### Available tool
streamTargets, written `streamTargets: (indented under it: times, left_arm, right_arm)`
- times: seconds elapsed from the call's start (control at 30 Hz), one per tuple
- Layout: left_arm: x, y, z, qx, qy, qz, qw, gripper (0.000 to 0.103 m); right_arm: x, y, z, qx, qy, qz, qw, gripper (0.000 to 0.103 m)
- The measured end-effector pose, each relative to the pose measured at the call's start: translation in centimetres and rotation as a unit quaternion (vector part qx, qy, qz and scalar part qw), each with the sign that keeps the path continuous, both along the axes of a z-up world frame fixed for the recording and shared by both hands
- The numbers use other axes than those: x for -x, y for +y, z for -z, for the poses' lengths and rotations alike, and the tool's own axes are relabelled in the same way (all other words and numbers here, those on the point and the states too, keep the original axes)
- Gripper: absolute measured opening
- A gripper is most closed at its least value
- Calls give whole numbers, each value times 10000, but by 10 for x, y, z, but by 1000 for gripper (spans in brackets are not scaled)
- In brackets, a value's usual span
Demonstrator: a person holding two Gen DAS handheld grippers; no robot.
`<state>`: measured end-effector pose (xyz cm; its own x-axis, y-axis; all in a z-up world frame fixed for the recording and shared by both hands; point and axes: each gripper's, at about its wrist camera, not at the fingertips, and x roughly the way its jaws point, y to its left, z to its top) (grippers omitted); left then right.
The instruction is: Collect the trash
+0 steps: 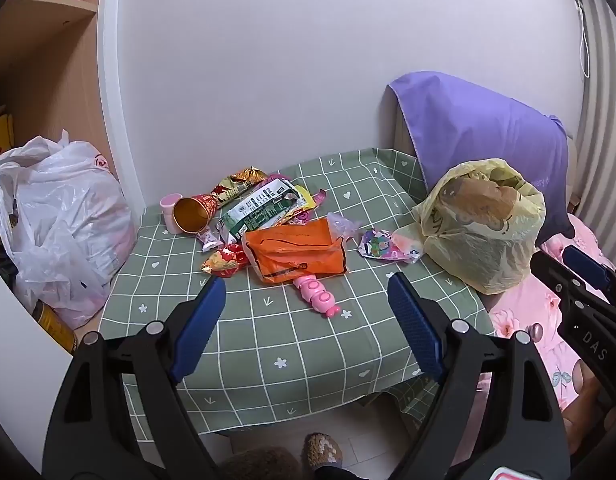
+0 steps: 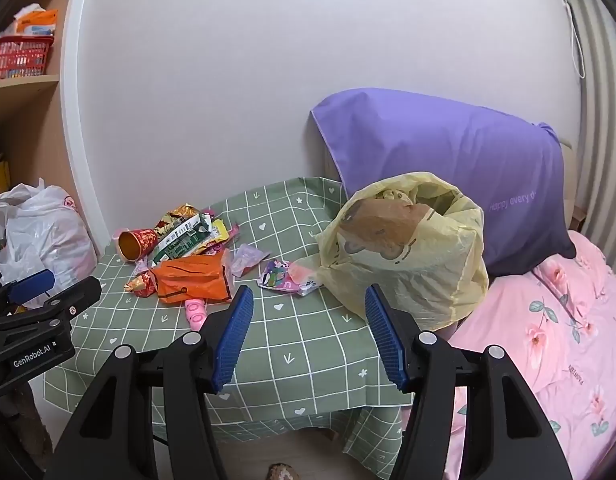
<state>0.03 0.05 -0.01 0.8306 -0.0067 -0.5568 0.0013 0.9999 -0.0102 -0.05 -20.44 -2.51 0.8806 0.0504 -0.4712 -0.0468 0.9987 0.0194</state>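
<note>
Trash pile (image 1: 264, 220): crumpled wrappers, a green-and-white carton, an orange packet and a tipped red-and-gold cup, heaped at the surface's far left corner.
Stray wrapper (image 1: 378, 246): colourful, flat, just beside the bag.
Yellow bag (image 1: 482, 224): translucent, open-mouthed, upright at the surface's right edge.

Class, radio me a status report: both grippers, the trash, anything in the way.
Left gripper open, empty. Right gripper open, empty. Wrapper pile with orange plastic packet untouched on green checked tablecloth. Yellow plastic bag at table edge; pink toy beside packet.
</note>
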Motion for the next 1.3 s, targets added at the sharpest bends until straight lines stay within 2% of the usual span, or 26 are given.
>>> streamTargets:
  times: [1.3]
  left_arm:
    - [0, -1, 2, 62, 14, 1, 10000, 79]
  right_arm:
    - [-2, 0, 0, 2, -5, -48, 10000, 55]
